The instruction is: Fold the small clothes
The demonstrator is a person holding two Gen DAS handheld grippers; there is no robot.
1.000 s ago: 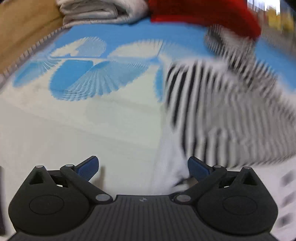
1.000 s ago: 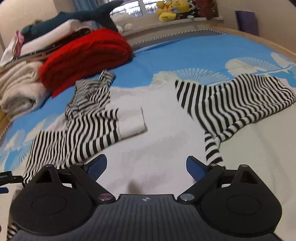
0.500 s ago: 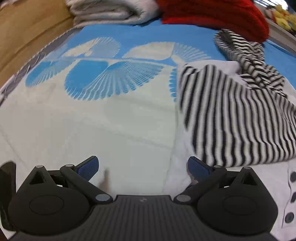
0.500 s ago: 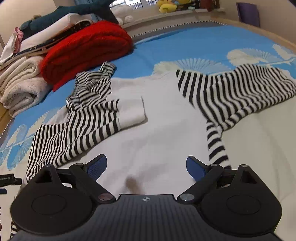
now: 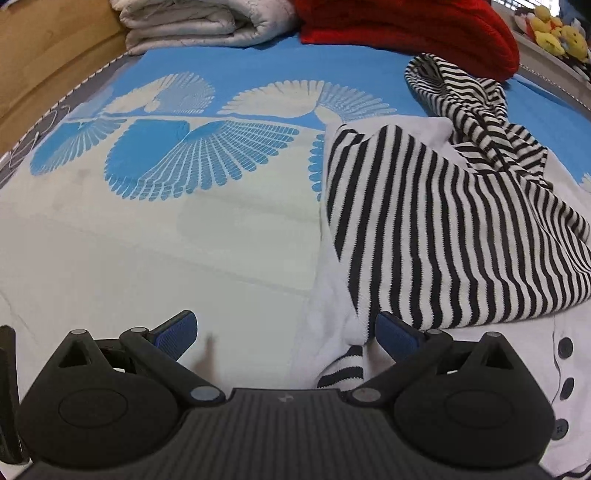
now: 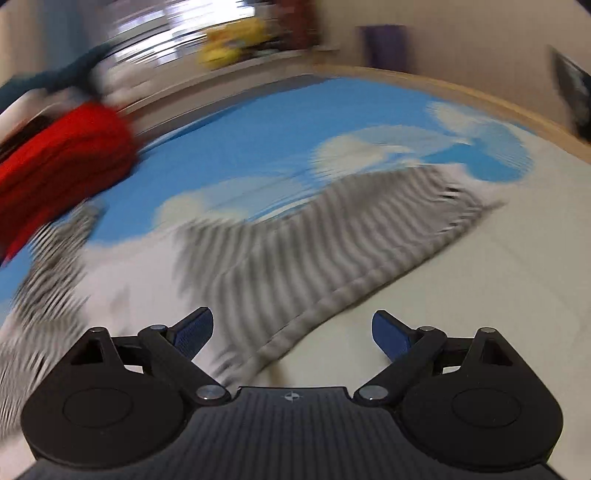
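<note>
While both claws gape, we hover over the striped cardigan.
Left claw and right claw hold nothing above the bedspread.

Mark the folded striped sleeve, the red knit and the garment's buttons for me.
Striped sleeve (image 5: 436, 236), left wrist view: middle of the folded-over panel.
Red knit (image 5: 413, 29), left wrist view: its front face.
Buttons (image 5: 566, 346), left wrist view: top dark button.

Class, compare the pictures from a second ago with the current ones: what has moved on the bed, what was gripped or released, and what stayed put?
The right gripper has swung right, toward the outspread striped sleeve; its view is now motion-blurred. The left gripper has steadied beside the folded-over striped sleeve, whose view was blurred before. Nothing was gripped or released: both grippers stay open. The red knit and folded white blanket have not moved.
</note>
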